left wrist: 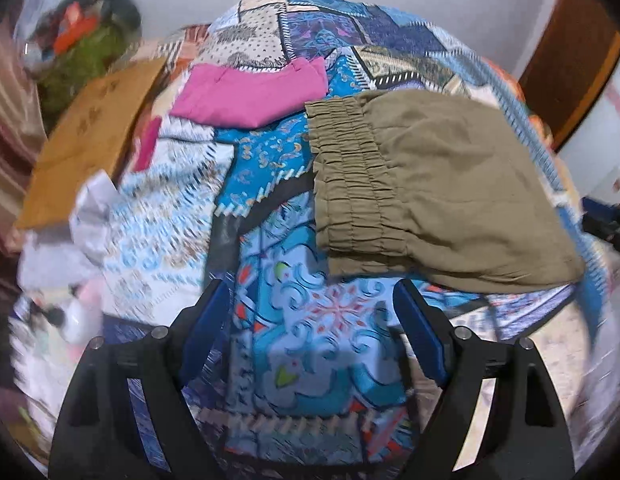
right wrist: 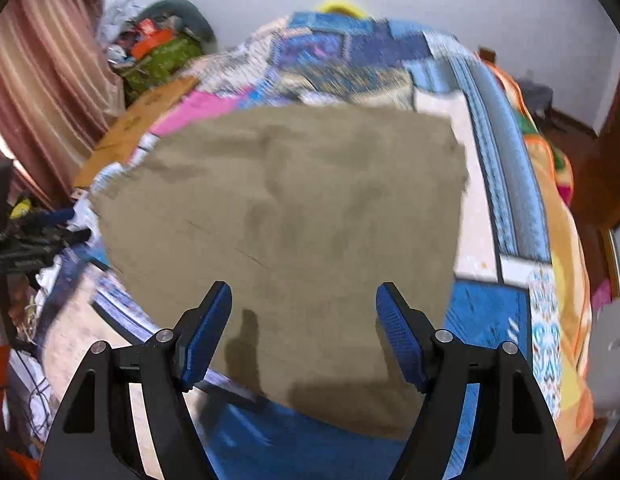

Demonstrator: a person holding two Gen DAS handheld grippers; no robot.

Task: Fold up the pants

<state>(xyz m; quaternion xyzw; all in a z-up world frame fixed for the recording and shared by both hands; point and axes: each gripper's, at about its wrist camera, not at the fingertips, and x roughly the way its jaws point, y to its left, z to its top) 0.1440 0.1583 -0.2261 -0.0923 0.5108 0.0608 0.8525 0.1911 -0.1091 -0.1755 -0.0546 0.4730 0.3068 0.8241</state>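
Hovering my left gripper [left wrist: 308, 320] with fingers spread and empty, I see the folded olive-green cotton pants [left wrist: 433, 192] lying at two o'clock on the blue patterned patchwork bedspread [left wrist: 294, 340], beside a folded pink cloth [left wrist: 250, 96] at eleven. My right gripper [right wrist: 304, 324], also released, hangs over the pants. I judge the fold near done; next comes one last fold or smoothing.

Left gripper [left wrist: 310, 300], right gripper [right wrist: 304, 300]: jaws apart, empty.
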